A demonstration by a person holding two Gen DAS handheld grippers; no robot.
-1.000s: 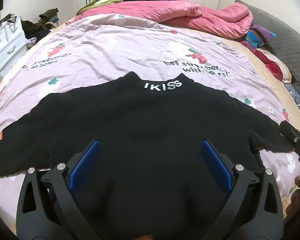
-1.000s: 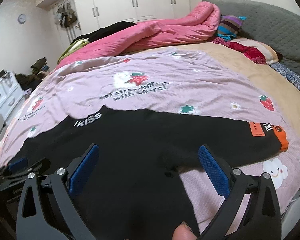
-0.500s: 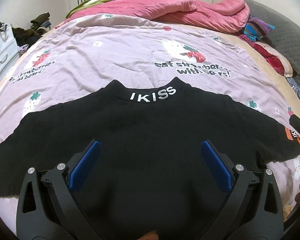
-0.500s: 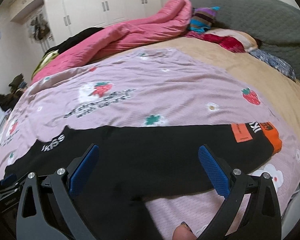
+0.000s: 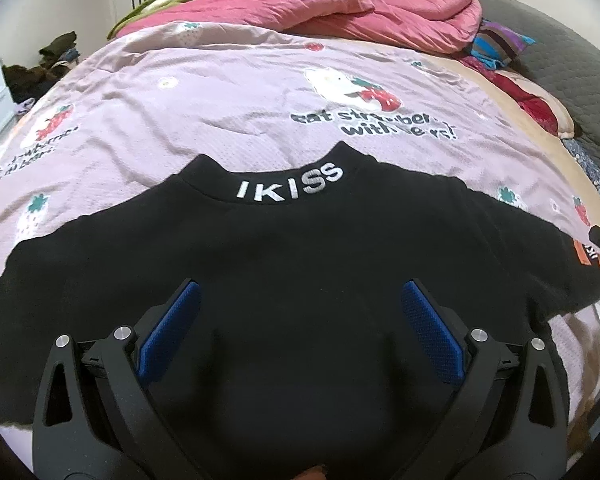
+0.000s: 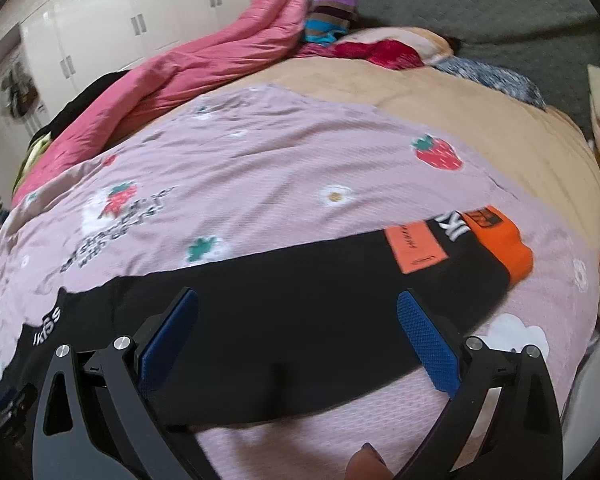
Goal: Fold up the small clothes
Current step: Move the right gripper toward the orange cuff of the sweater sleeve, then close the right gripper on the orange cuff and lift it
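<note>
The black sweater (image 5: 300, 264) lay flat on the bed (image 5: 204, 92). Both tongs were apart and empty; the right tongs (image 6: 298, 340) had swung toward the right sleeve (image 6: 380, 280), probably folding it first.

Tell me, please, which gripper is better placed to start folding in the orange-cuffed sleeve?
Right, probably. The right gripper hangs open over that sleeve, orange cuff near its right finger; the left gripper is open over the sweater's body.
</note>
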